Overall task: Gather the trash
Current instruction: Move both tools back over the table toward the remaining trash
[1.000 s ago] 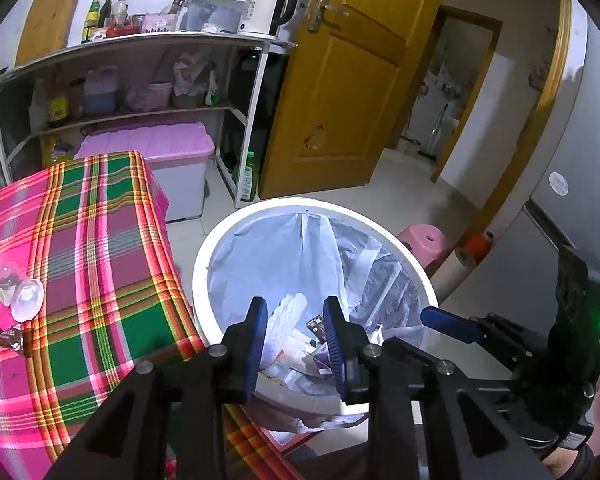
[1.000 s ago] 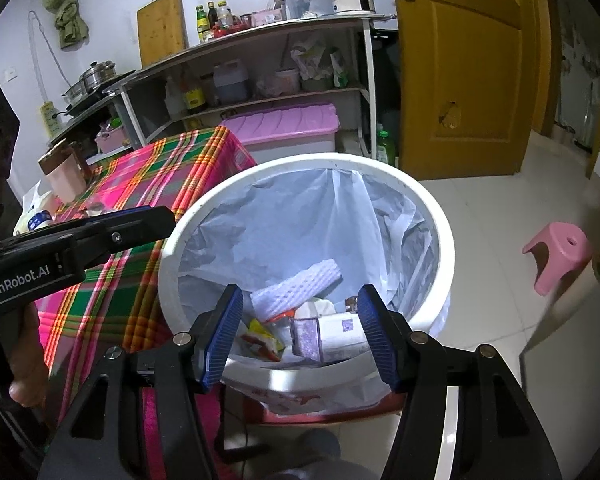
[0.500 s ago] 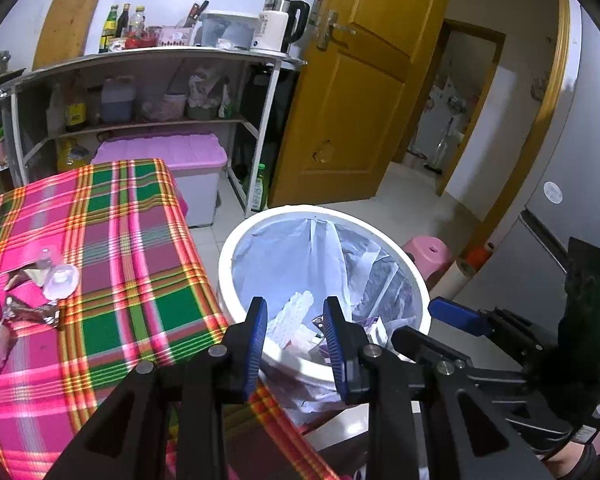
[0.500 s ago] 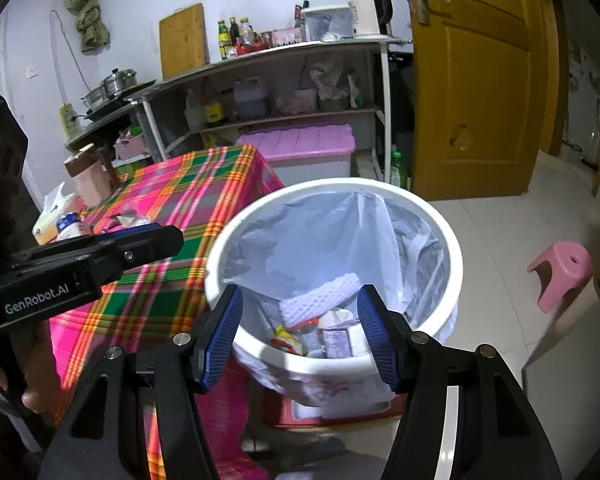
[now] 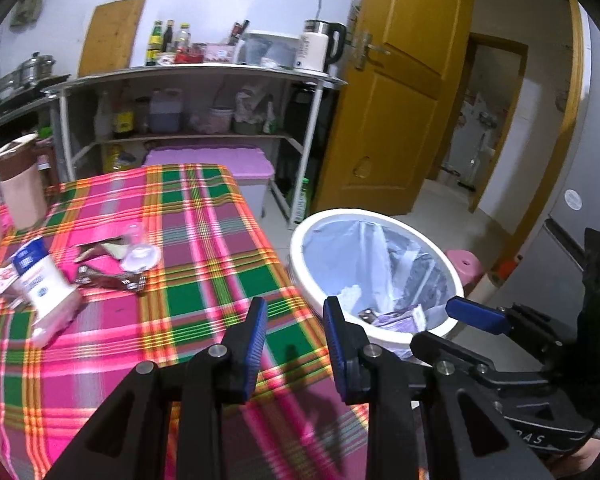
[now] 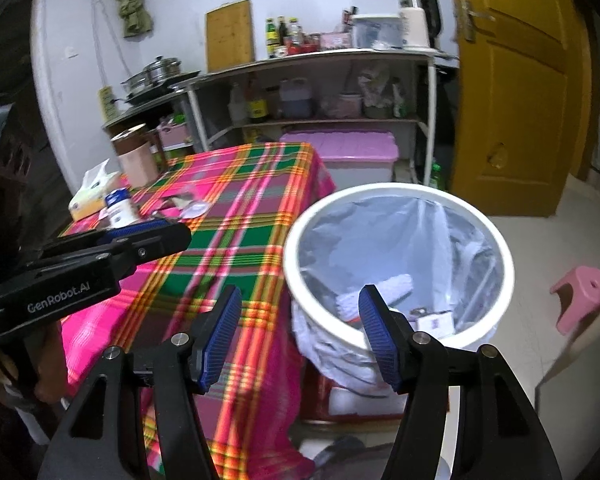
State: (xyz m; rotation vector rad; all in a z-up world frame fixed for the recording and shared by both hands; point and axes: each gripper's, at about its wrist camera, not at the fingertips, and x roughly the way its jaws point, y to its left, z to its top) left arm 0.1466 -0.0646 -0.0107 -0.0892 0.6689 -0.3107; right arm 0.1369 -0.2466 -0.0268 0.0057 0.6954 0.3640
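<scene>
A white trash bin (image 5: 300, 236) lined with a plastic bag stands beside the plaid-covered table (image 5: 204, 240); it holds several pieces of trash and also shows in the right wrist view (image 6: 296, 236). On the table lie a clear plastic cup (image 5: 140, 256), a dark wrapper (image 5: 112, 278) and a white packet (image 5: 40, 280). My left gripper (image 5: 294, 328) is open and empty above the table's right edge. My right gripper (image 6: 300, 320) is open and empty at the bin's near-left rim.
A brown jug (image 5: 20, 184) and a tissue pack (image 6: 94, 196) stand at the table's far left. A shelf unit (image 5: 196, 120) and a pink-lidded box (image 5: 220, 160) are behind the table. A yellow door (image 5: 392, 92) and a pink stool (image 6: 580, 292) are to the right.
Both grippers have pulled back and swung left, from over the bin toward the table. More of the table and its trash has come into view. Both stay open and empty.
</scene>
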